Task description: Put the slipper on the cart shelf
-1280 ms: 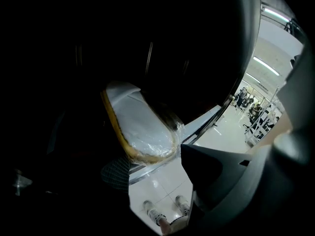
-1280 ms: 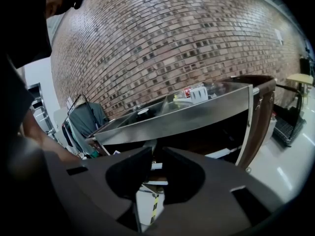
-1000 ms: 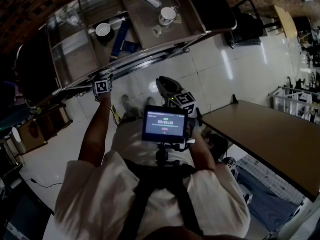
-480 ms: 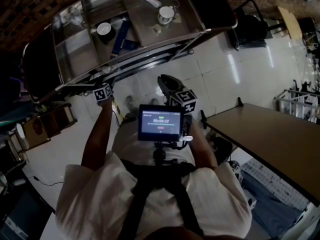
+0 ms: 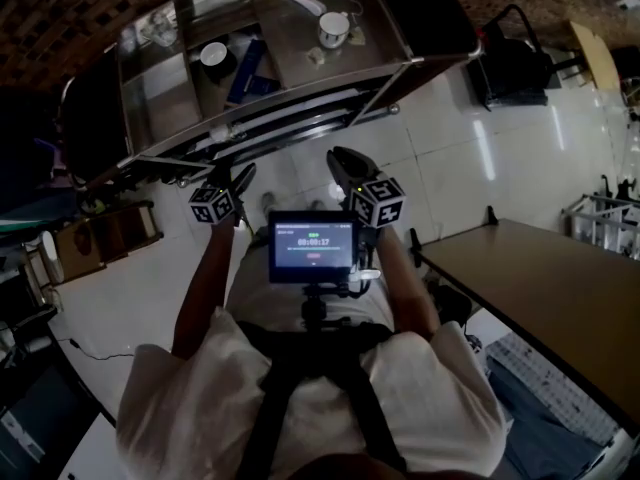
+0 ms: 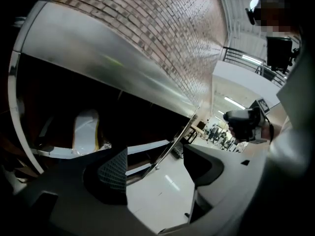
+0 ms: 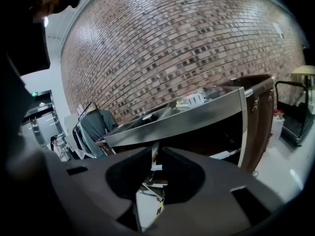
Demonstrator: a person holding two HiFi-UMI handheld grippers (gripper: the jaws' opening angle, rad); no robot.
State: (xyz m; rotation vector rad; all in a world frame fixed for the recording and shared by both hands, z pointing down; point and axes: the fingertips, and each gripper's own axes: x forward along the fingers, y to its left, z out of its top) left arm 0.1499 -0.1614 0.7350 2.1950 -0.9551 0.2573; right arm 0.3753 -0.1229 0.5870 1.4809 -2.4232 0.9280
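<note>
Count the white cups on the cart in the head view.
2. One white cup sits near the cart's right end as pictured; the other is further left, beside a blue box. More may be hidden lower down.

Slipper point(image 6: 85, 131): white with yellow edging, resting on the lower cart shelf point(image 6: 56, 153), inside the dark interior, left-centre of the left gripper view. Cart point(image 5: 160, 83): steel, tiered, top of the head view.

Left forearm point(image 5: 205, 273) and right forearm point(image 5: 402, 280) reach forward side by side, elbows bent. Left claw point(image 5: 240, 178) has jaws wide apart, nothing between. Right claw point(image 5: 340, 158) has jaws nearly together with a narrow slit, gripping nothing.
</note>
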